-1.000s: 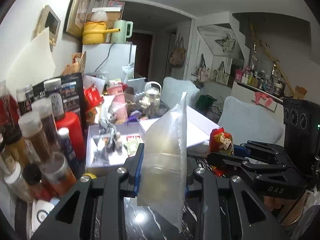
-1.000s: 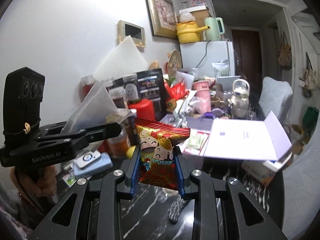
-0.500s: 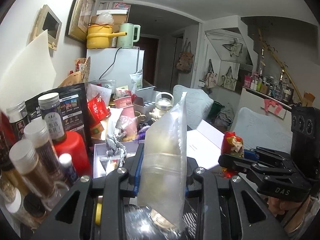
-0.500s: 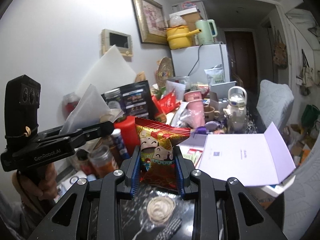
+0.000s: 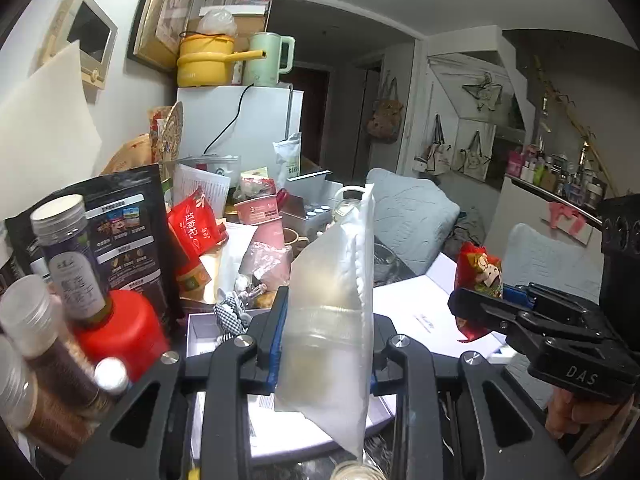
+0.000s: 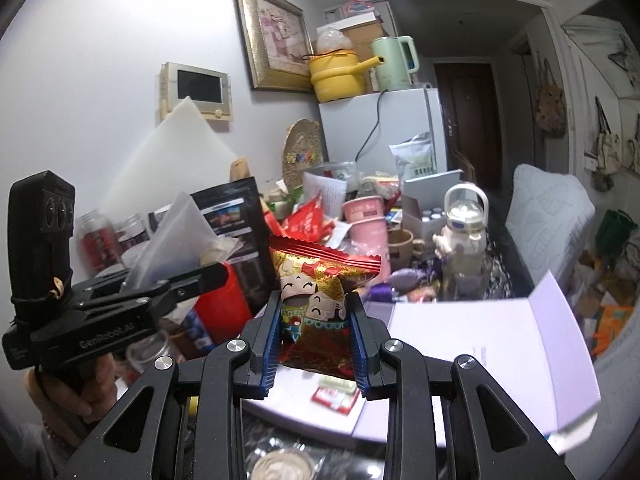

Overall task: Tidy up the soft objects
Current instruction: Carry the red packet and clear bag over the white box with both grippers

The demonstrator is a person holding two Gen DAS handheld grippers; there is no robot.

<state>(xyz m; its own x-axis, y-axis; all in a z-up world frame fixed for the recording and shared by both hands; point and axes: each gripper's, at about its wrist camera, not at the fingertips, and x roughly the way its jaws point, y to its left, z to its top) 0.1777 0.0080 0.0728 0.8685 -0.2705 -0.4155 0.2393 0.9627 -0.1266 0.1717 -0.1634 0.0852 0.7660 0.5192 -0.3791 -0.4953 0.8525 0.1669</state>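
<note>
The clear pouch (image 5: 332, 320) is clamped upright in the left gripper (image 5: 324, 344) and the red snack bag (image 6: 316, 312) in the right gripper (image 6: 314, 344), both held above the open white box (image 6: 472, 344), which lies nearer the right.

Black linkage frames, silver screws, blue ribbed fingers (image 6: 269, 344), white "DAS" and "GenRobot.AI" lettering, bare-skinned hand (image 6: 68, 384)

A white fridge (image 6: 384, 136) stands against the rear wall — a yellow pot (image 6: 338, 74) and a green kettle (image 6: 394, 64) rest on top. A framed picture (image 6: 276, 36) hangs left of them. An open white box (image 6: 472, 348) lies in the foreground; a red canister (image 5: 120, 332) stands at left.
</note>
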